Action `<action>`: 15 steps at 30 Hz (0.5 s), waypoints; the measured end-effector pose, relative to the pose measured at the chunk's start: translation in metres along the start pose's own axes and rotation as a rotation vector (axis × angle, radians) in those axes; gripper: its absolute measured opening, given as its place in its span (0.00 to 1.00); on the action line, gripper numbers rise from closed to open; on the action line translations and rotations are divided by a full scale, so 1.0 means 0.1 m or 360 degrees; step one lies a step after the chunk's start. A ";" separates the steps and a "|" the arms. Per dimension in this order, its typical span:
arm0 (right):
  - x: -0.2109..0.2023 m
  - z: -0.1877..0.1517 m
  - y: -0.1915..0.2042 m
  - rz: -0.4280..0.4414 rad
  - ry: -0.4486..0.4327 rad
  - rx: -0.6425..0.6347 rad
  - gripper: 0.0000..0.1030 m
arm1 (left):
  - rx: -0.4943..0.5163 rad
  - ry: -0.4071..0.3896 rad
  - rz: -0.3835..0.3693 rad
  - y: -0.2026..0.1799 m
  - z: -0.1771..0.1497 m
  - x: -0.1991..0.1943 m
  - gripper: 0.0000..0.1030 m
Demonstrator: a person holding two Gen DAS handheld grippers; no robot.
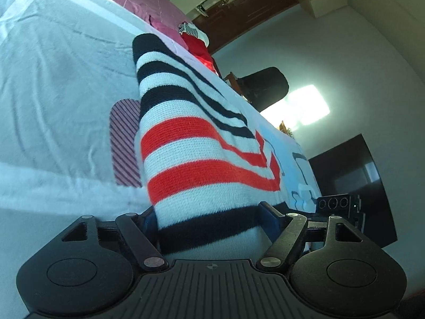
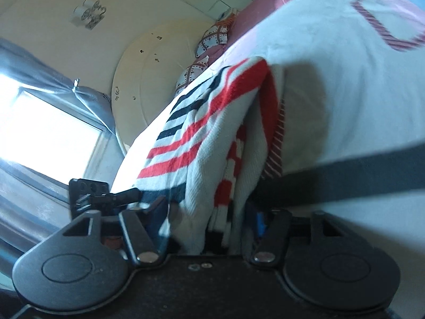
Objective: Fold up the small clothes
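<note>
A striped knitted sweater [image 1: 196, 143], white with red and dark blue bands, lies on a bed covered by a white sheet [image 1: 61, 79], and its near edge is lifted between the two grippers. The left gripper [image 1: 209, 212] has the dark-banded hem between its jaws; the fabric fills the gap, but I cannot tell if the pads really press on it. The right gripper [image 2: 209, 212] takes a bunched, folded part of the same sweater [image 2: 212, 138], and the cloth hangs down between its fingers; the grip itself is hidden. Behind the sweater, a red garment [image 1: 198, 46] lies near the far side of the bed.
</note>
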State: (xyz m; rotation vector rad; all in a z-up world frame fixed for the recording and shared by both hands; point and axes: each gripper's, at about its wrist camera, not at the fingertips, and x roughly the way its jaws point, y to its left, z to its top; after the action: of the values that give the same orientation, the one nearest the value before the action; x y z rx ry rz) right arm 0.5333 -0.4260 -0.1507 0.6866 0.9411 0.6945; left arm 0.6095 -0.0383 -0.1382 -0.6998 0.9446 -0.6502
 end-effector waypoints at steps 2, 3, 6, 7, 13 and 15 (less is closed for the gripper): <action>0.06 -0.02 0.04 0.0004 -0.0043 -0.0049 0.52 | 0.0031 -0.0014 0.0029 -0.04 0.00 0.03 0.71; 0.08 -0.03 0.03 0.0007 -0.0063 -0.0047 0.48 | 0.0052 -0.0017 0.0053 -0.06 -0.01 0.04 0.67; 0.03 -0.09 -0.02 0.0005 -0.0098 -0.0044 0.45 | 0.0100 -0.0026 0.0105 -0.12 -0.04 0.03 0.61; 0.02 -0.10 -0.01 -0.0007 -0.0101 -0.0054 0.45 | 0.0138 -0.0026 0.0139 -0.16 -0.04 0.04 0.57; 0.01 -0.09 0.08 -0.0063 -0.0114 -0.0066 0.39 | 0.0261 -0.0055 0.0274 -0.33 -0.07 0.05 0.53; 0.00 -0.09 0.15 -0.0083 -0.0127 -0.0071 0.37 | 0.0289 -0.0061 0.0276 -0.35 -0.06 0.02 0.52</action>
State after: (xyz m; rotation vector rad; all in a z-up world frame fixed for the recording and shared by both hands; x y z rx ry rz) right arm 0.5220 -0.4152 -0.1426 0.6435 0.8648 0.6360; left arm 0.5980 -0.0627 -0.1144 -0.4620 0.8873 -0.5589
